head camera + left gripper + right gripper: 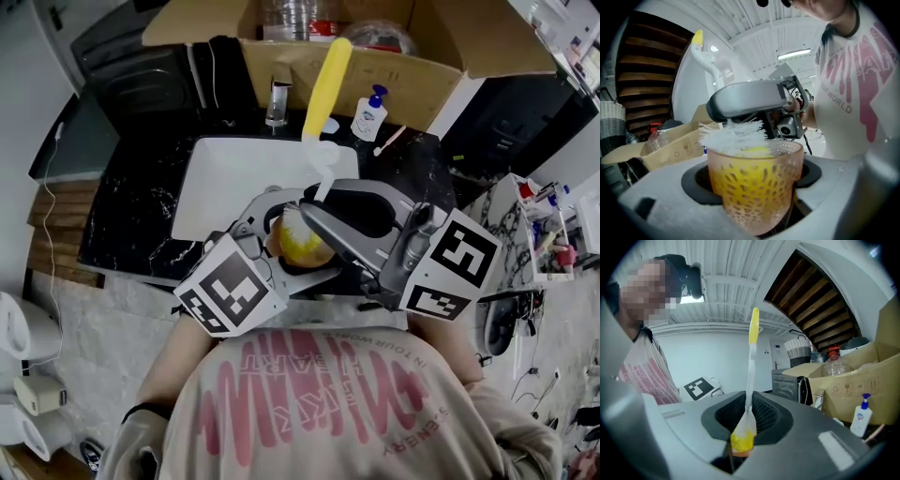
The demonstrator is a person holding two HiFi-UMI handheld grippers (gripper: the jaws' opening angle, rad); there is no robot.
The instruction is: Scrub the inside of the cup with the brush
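Left gripper view shows the dimpled cup [757, 187] clamped in your left gripper [281, 225], its mouth open toward the brush [733, 136]. The white bristles sit right at the rim and spill over its left edge rather than reaching deep inside. Your right gripper [749, 411] is clenched on the brush's neck, and the handle's long axis runs from the cup away from you over the sink [216, 169], so I judge the next push goes along that axis, down into the cup.

I count one cup [302, 242], one brush [326, 89], two claws: left claw [289, 221], right claw [323, 199]. On the counter [131, 216]: one sink [225, 178], one faucet [277, 98], one soap pump bottle [369, 114]. One cardboard box [403, 80], one clear plastic bottle [286, 17] inside.
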